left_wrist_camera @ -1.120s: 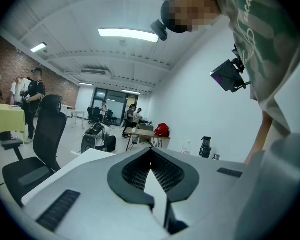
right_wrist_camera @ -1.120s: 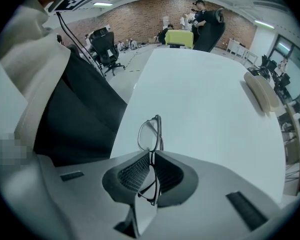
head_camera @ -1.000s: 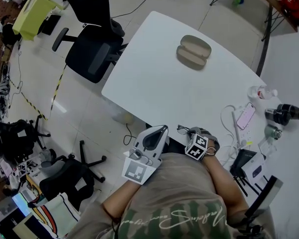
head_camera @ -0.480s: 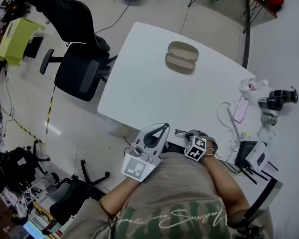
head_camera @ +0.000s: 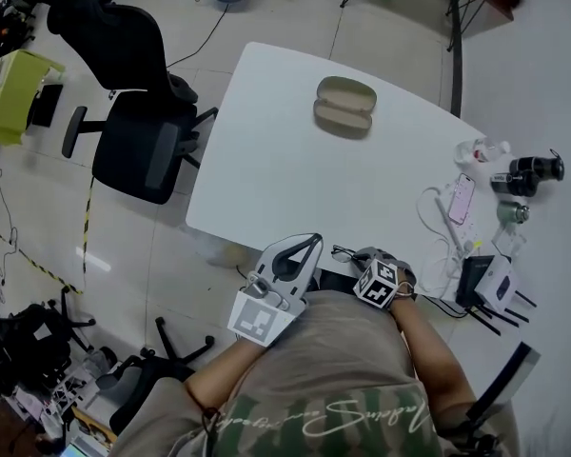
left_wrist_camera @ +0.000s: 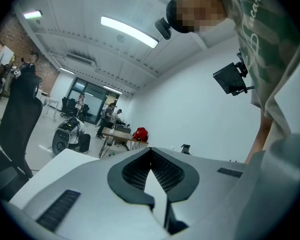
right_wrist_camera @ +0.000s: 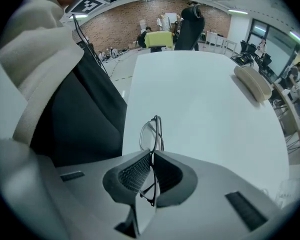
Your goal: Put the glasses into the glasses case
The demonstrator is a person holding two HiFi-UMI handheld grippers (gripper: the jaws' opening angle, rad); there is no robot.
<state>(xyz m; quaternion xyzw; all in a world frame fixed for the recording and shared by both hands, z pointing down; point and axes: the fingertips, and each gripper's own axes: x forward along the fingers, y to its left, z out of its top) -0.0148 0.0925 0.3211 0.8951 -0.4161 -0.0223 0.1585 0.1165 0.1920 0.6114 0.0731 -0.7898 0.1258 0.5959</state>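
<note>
The beige glasses case (head_camera: 344, 106) lies open on the far part of the white table (head_camera: 295, 179); in the right gripper view the glasses case (right_wrist_camera: 253, 83) shows far off at the right. My right gripper (head_camera: 358, 258) is shut on the thin black-framed glasses (right_wrist_camera: 152, 134), whose lenses stick out past the jaws over the table's near edge. The glasses (head_camera: 344, 252) peek out beside the marker cube in the head view. My left gripper (head_camera: 295, 255) hangs at the table's near edge, its jaws together on nothing, pointing up at the room (left_wrist_camera: 151, 156).
A phone (head_camera: 461, 198), cables, a power strip, bottles and small boxes crowd the table's right side (head_camera: 500, 227). A black office chair (head_camera: 133, 131) stands left of the table. People stand far back in the room.
The head view has shifted, so the table and case sit a little lower left in frame. Both grippers stay at the near edge, the right one still holding the glasses.
</note>
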